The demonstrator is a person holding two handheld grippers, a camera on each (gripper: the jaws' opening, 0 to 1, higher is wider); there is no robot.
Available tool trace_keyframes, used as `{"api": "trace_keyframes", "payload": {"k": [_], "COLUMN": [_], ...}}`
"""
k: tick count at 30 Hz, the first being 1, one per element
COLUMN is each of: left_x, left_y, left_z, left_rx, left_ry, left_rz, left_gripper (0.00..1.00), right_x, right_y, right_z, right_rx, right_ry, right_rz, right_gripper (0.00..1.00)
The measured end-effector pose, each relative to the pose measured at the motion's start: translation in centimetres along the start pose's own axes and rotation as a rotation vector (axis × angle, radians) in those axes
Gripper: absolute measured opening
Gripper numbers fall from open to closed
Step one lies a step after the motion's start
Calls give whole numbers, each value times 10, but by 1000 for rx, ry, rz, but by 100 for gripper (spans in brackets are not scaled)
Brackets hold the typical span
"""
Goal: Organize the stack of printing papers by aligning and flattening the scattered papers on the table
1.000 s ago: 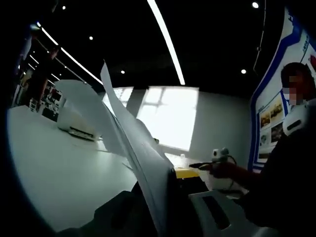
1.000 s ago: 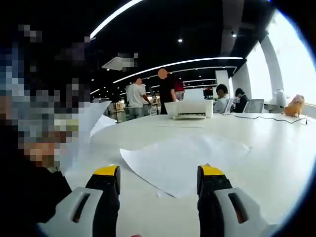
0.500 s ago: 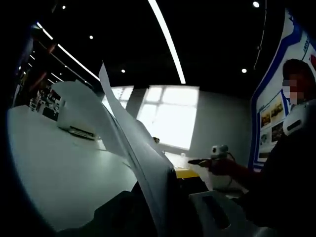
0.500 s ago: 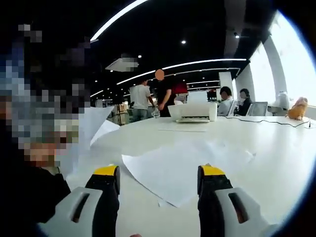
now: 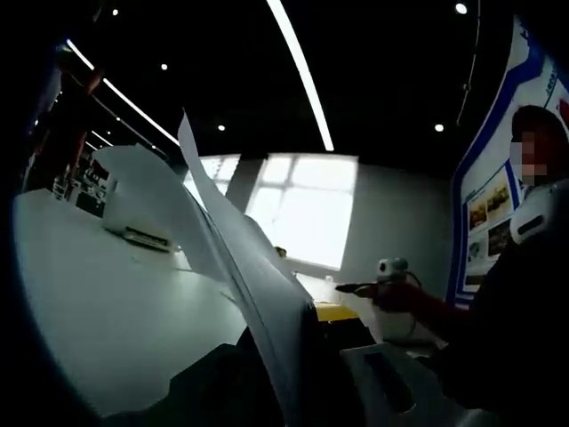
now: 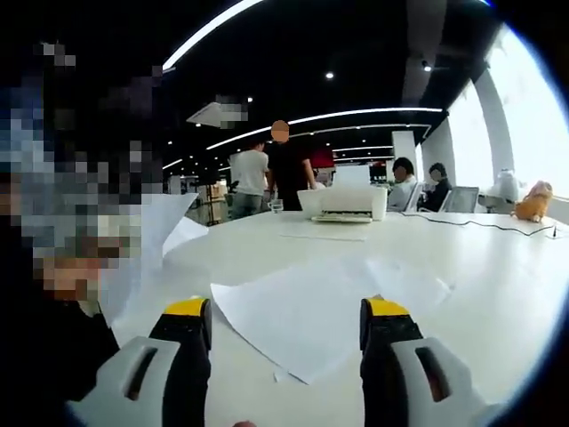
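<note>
A sheaf of white papers (image 5: 233,240) stands on edge between my left gripper's jaws and fans upward to the left. My left gripper (image 5: 289,331) is shut on the papers' lower end, its yellow-tipped jaw pressed against them. The same held papers (image 6: 153,238) show at the left of the right gripper view. Loose white sheets (image 6: 324,302) lie spread flat on the white table (image 6: 498,294), just ahead of my right gripper (image 6: 286,313). Its yellow-tipped jaws stand wide apart with nothing between them. A hand holds that right gripper (image 5: 366,287) low over the table's far side.
A white printer (image 6: 342,202) sits at the back of the table, also seen as a white printer (image 5: 133,222) behind the held papers. A cable and a tan soft toy (image 6: 533,197) lie at the far right. Several people stand or sit beyond the table.
The right gripper has drifted slightly, so the loose sheets sit a little nearer its jaws. The left gripper still holds the papers in the same pose.
</note>
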State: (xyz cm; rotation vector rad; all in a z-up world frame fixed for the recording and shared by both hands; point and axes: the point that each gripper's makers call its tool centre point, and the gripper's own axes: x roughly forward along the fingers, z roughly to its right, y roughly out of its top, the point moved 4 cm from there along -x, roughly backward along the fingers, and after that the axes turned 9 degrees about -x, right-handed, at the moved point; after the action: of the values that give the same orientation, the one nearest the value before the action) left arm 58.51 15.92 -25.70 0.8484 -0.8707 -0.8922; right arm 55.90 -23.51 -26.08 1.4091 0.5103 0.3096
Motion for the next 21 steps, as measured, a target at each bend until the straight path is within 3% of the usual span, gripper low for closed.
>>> {"api": "trace_keyframes", "payload": {"k": [21], "left_x": [1], "left_y": [-1], "left_z": [-2], "left_rx": [-9], "left_ry": [3], "left_rz": [-2], "left_gripper": [8], "right_x": [22], "right_y": [8], "right_z": [16], "right_rx": [-20], "right_ry": [6], "right_rz": [-32], "right_gripper": [69]}}
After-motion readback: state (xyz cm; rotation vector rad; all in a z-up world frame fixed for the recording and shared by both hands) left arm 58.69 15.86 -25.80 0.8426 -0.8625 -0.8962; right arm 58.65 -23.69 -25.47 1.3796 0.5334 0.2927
